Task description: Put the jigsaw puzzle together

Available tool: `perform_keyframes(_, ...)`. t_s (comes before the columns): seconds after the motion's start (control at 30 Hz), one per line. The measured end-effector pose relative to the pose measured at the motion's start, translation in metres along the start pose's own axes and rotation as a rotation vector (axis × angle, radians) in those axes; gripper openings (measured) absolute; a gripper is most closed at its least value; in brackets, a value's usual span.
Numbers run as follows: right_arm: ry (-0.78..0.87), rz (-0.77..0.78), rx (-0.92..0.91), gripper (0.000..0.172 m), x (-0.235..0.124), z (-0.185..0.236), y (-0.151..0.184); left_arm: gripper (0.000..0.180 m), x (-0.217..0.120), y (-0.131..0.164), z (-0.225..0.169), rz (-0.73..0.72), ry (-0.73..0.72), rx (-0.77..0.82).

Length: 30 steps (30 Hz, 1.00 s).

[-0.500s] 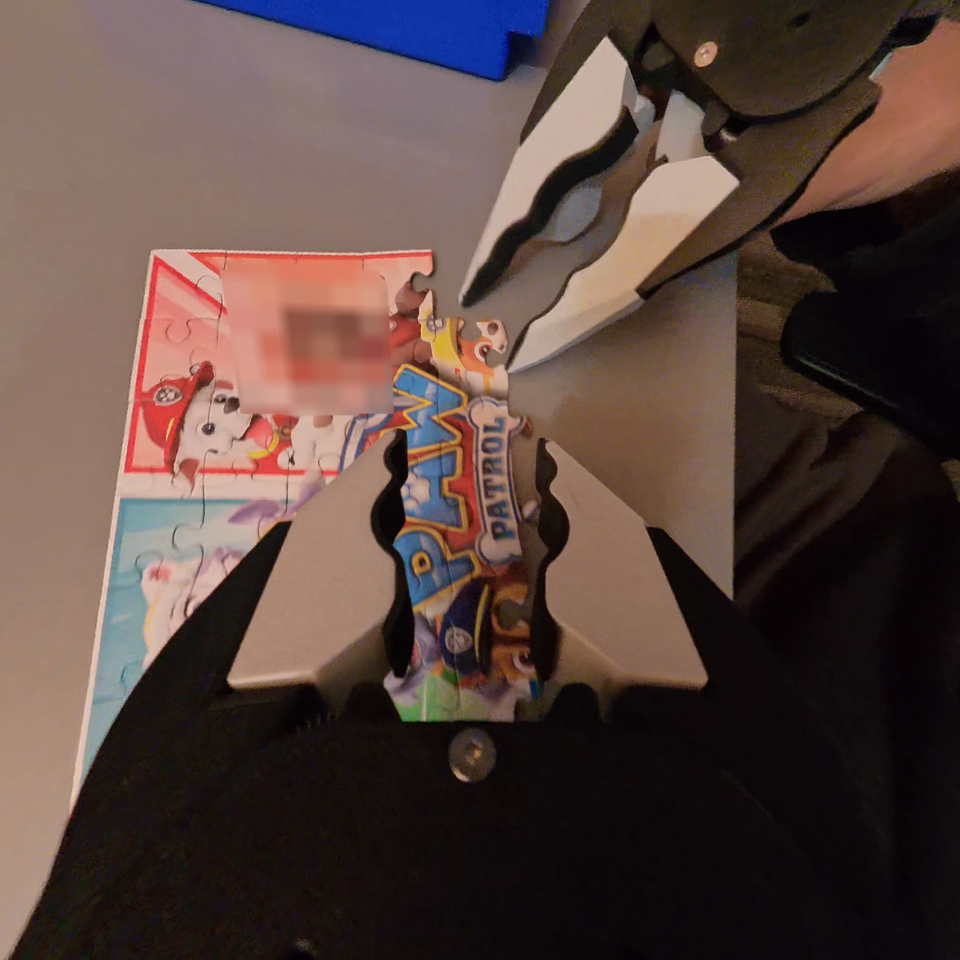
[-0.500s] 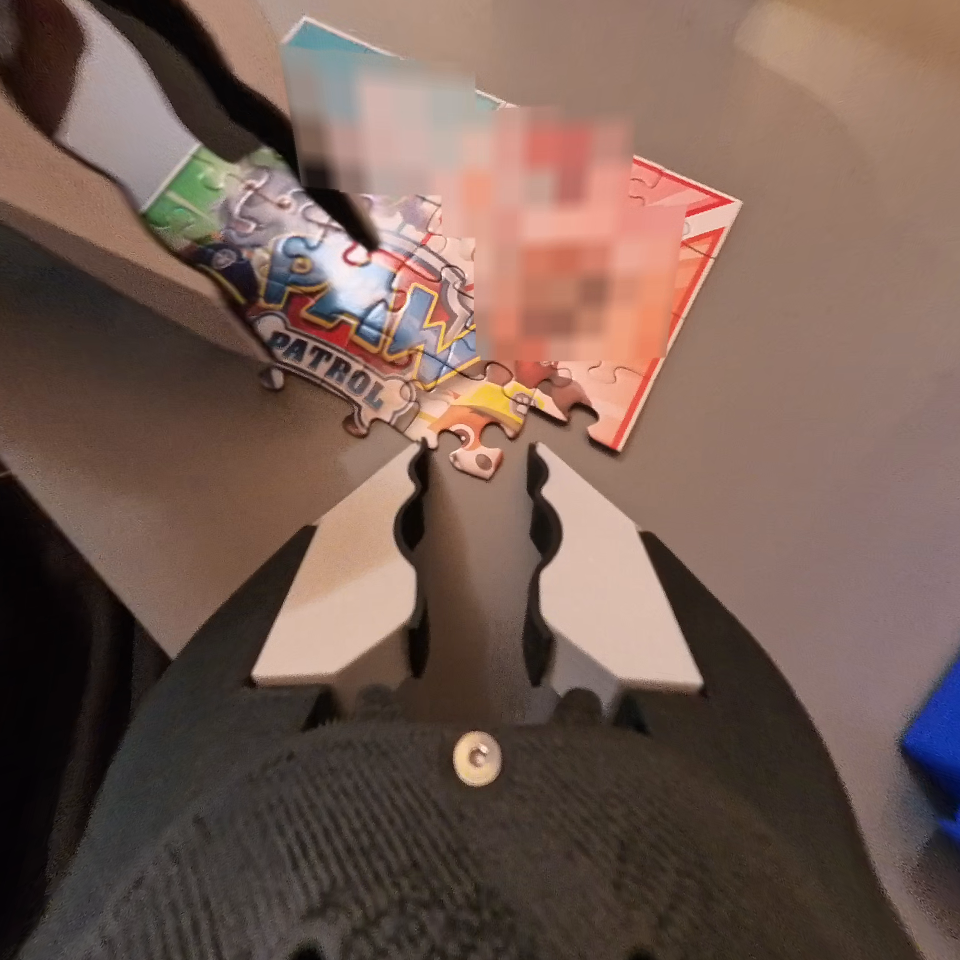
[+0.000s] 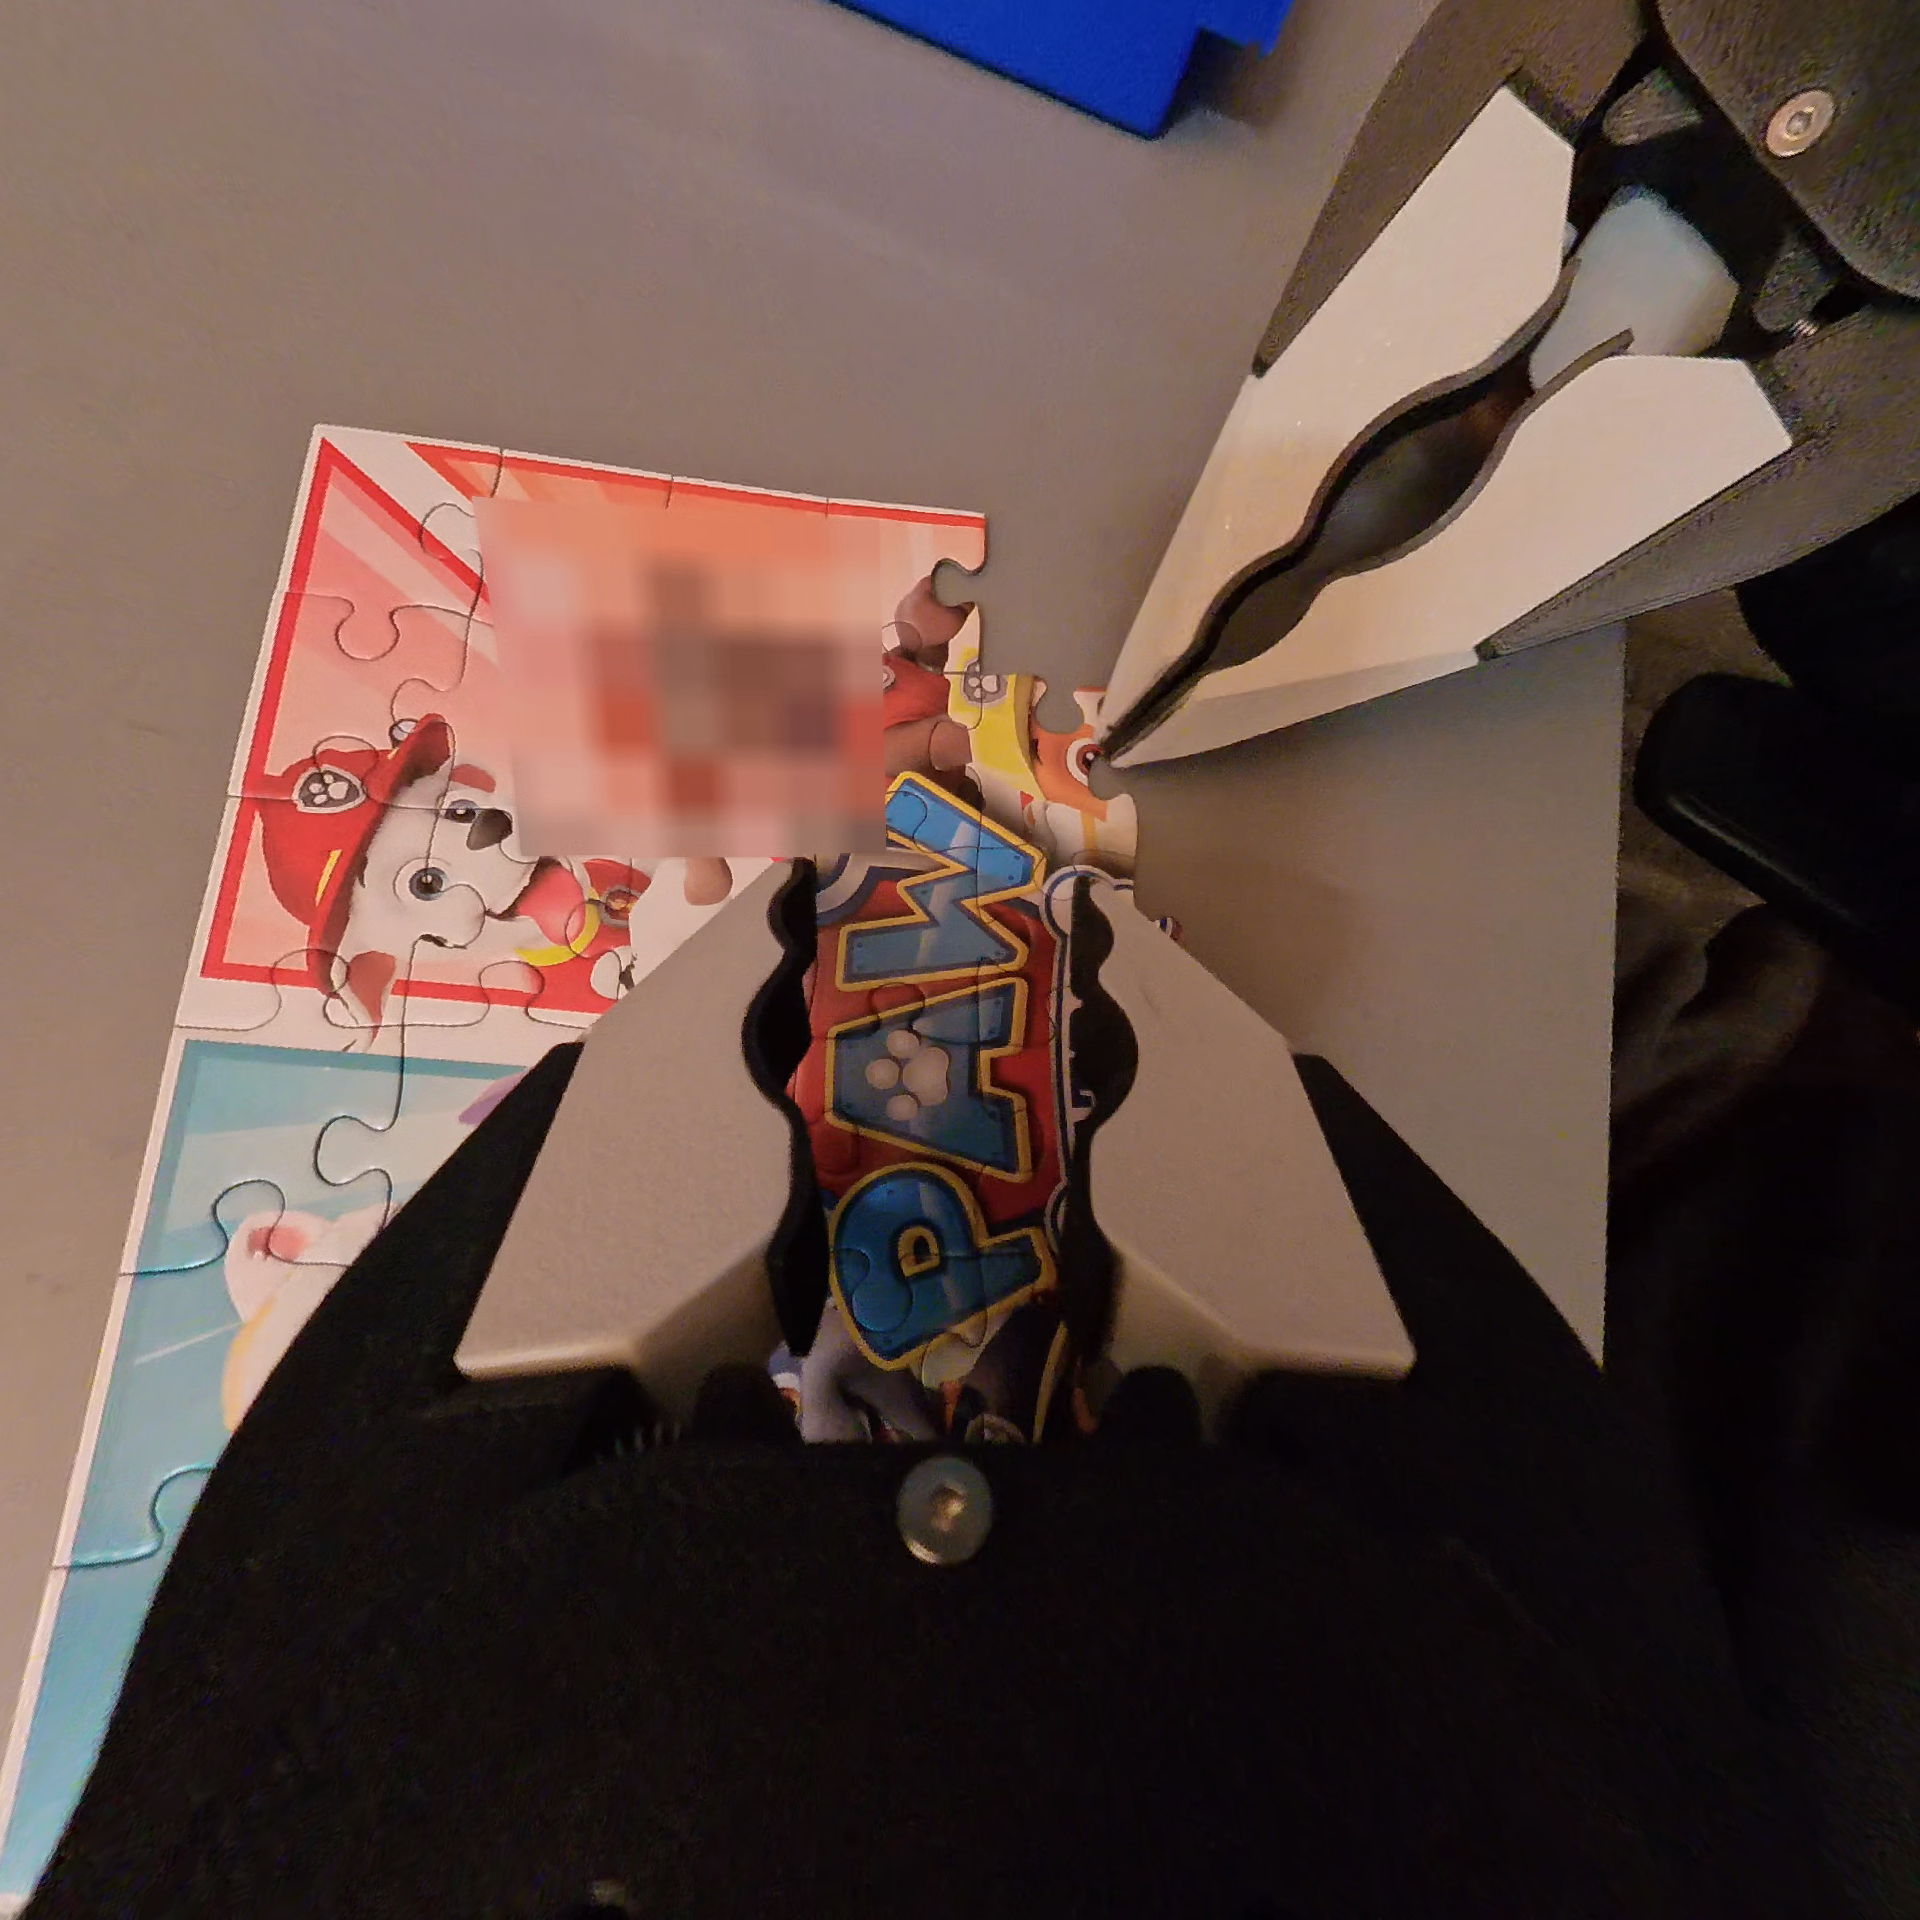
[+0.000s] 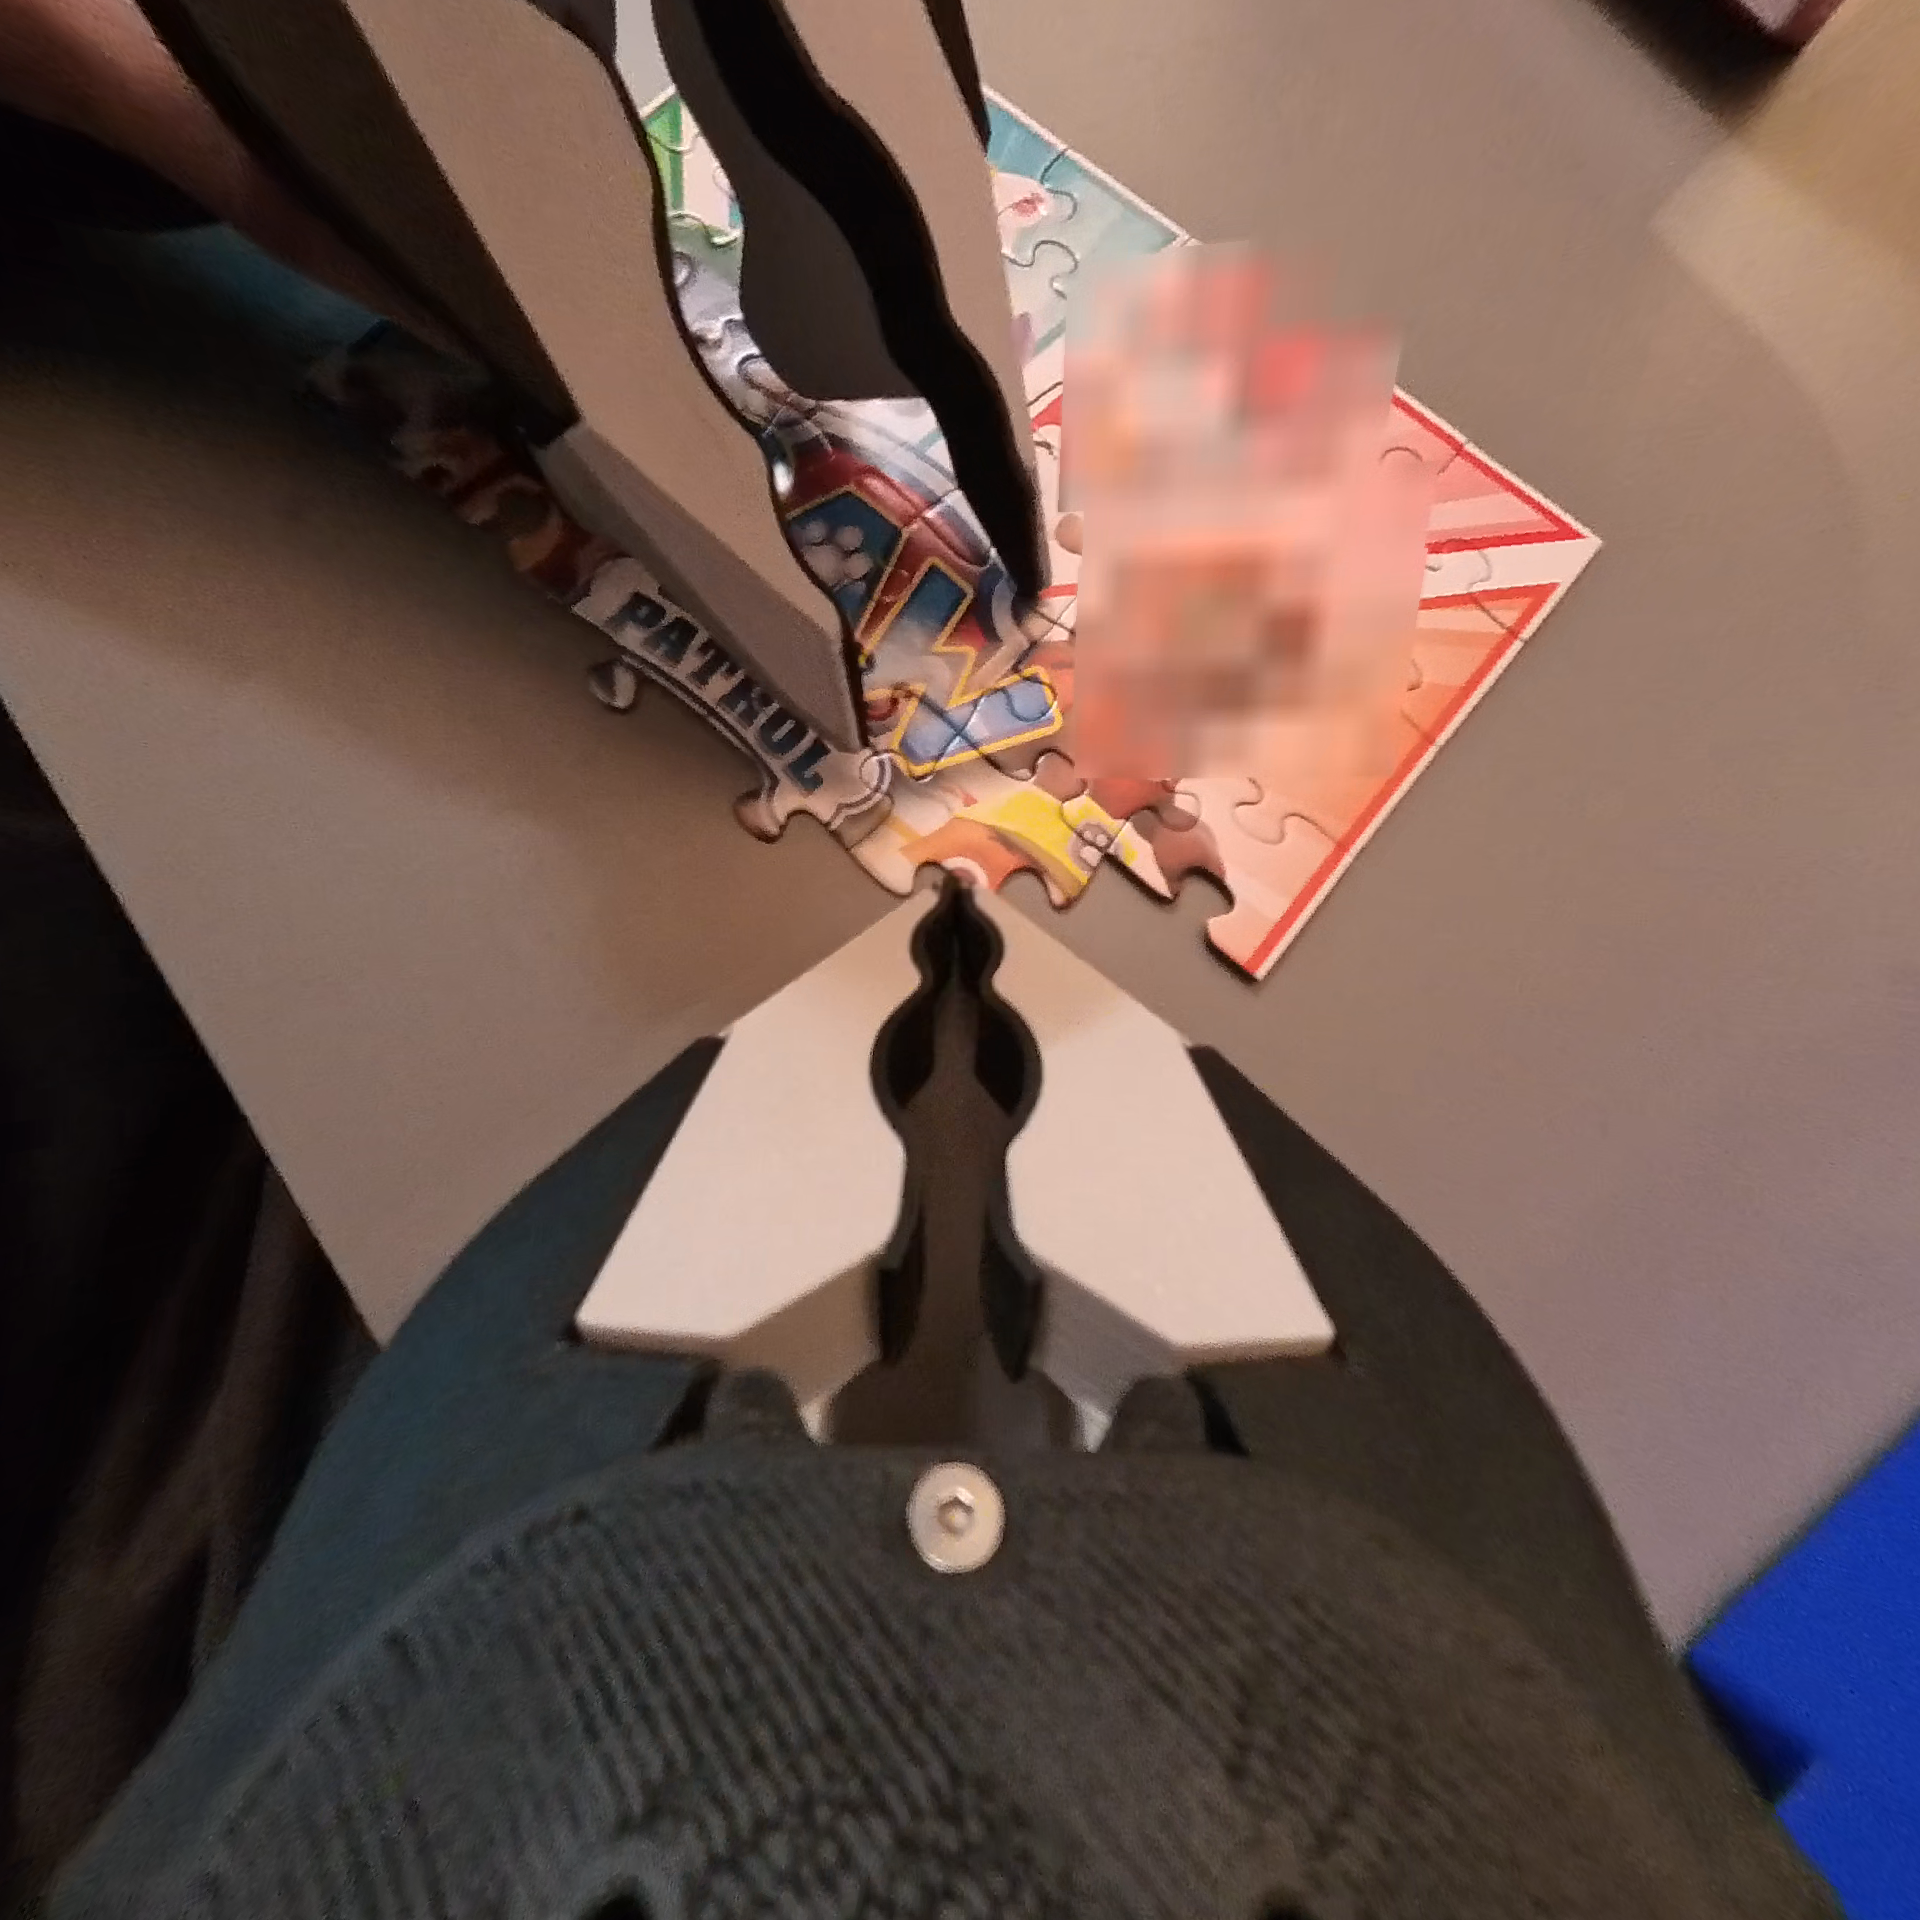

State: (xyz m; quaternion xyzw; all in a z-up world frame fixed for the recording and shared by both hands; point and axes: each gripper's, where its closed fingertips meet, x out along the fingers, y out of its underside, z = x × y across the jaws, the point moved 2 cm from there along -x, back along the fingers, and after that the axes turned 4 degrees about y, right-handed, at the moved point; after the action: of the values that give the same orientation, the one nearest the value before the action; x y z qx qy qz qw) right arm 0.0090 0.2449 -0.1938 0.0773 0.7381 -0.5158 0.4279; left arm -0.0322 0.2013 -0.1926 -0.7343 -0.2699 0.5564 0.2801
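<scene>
On the table: a partly assembled cardboard jigsaw puzzle (image 3: 343, 862) printed with cartoon dogs lies flat on the plain grey tabletop (image 3: 623, 260), near the table's right edge.
Hidden: a mosaic patch covers part of the puzzle's red panel in both views; the left gripper's black body blocks the puzzle's near end, so how far it runs toward the camera cannot be told.
Cut off: a blue flat object (image 3: 1091, 52) is clipped by the top edge of the left wrist view, and only its corner shows low at the right of the right wrist view.
Puzzle axis: its long side runs away from the left gripper's camera, the red panel at the far end and the pale blue panel nearer; the right side is ragged, with open tabs and sockets.
Left gripper (image 3: 940, 883): jaws apart, poised over the puzzle's lettered emblem with nothing clamped between them; whether the tips touch the puzzle I cannot tell.
Right gripper (image 4: 948, 894): jaws closed tip to tip, the point touching the edge of an orange and yellow edge piece (image 4: 997, 842); no piece shows between the pads.
Beyond the table: dark shapes at the right, too dim to identify.
</scene>
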Motion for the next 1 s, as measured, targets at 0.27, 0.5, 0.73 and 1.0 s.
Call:
perform_keyframes(0.27,-0.024,-0.031,0.08,0.033,0.0027,-0.0055,-0.0001,0.047,-0.0012,0.0008,-0.001,-0.018,0.026,-0.014)
perform_keyframes(0.5,0.0,0.001,0.081,0.01,0.0033,-0.0009,-0.0011,0.044,-0.0028,0.0026,0.0019,-0.015,0.002,-0.007)
perform_keyframes(0.73,0.019,0.017,0.054,0.005,0.0044,-0.0001,-0.0022,0.043,-0.0034,0.0038,0.0017,-0.013,-0.004,0.0)
perform_keyframes(1.0,0.027,0.028,0.042,0.004,0.0042,0.0001,-0.0034,0.043,-0.0034,0.0038,0.0019,-0.013,-0.005,0.0)
